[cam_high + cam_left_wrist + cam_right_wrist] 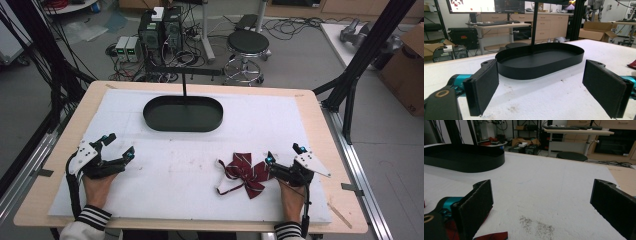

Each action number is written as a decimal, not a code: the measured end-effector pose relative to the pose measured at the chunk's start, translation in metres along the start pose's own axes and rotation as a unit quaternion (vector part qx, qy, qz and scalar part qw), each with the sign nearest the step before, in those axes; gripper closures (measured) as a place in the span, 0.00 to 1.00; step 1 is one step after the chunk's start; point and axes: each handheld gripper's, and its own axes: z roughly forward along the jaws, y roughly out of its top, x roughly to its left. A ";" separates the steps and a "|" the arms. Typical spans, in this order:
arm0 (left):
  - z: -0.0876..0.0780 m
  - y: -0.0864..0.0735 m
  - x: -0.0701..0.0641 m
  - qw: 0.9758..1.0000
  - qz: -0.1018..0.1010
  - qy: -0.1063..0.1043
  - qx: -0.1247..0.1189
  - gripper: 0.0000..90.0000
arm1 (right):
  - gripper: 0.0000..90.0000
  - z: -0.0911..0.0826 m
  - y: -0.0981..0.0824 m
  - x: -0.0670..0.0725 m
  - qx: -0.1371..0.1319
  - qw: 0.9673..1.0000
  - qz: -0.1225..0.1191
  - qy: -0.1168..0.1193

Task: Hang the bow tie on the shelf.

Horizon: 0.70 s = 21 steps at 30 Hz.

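Right gripper (283, 155): jaws spread wide, nothing between the pads, only bare white mat (200, 175) in the gap in the right gripper view. It rests low on the mat at the near right, held by the right hand (291, 197). Its left jaw tip sits just beside the right edge of the bow tie (245, 174); can't tell if it actually touches.

Bow tie: dark red with thin pale stripes, white strap looped off its left side, lying flat on the mat at near right centre. A red corner of it shows under the left jaw in the right gripper view.

Left gripper (120, 146): jaws also spread, empty, resting on the mat at near left in the left hand (97, 187), well apart from the bow tie.

Black oval tray (150, 117): far centre of the mat, empty, 1 thin black post rising at its far side. Left gripper's camera looks straight at it.
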 end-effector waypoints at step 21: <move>0.000 0.000 0.000 1.000 -0.005 0.001 -0.001 0.16 | 0.04 0.000 0.000 0.000 0.002 1.000 0.006 -0.007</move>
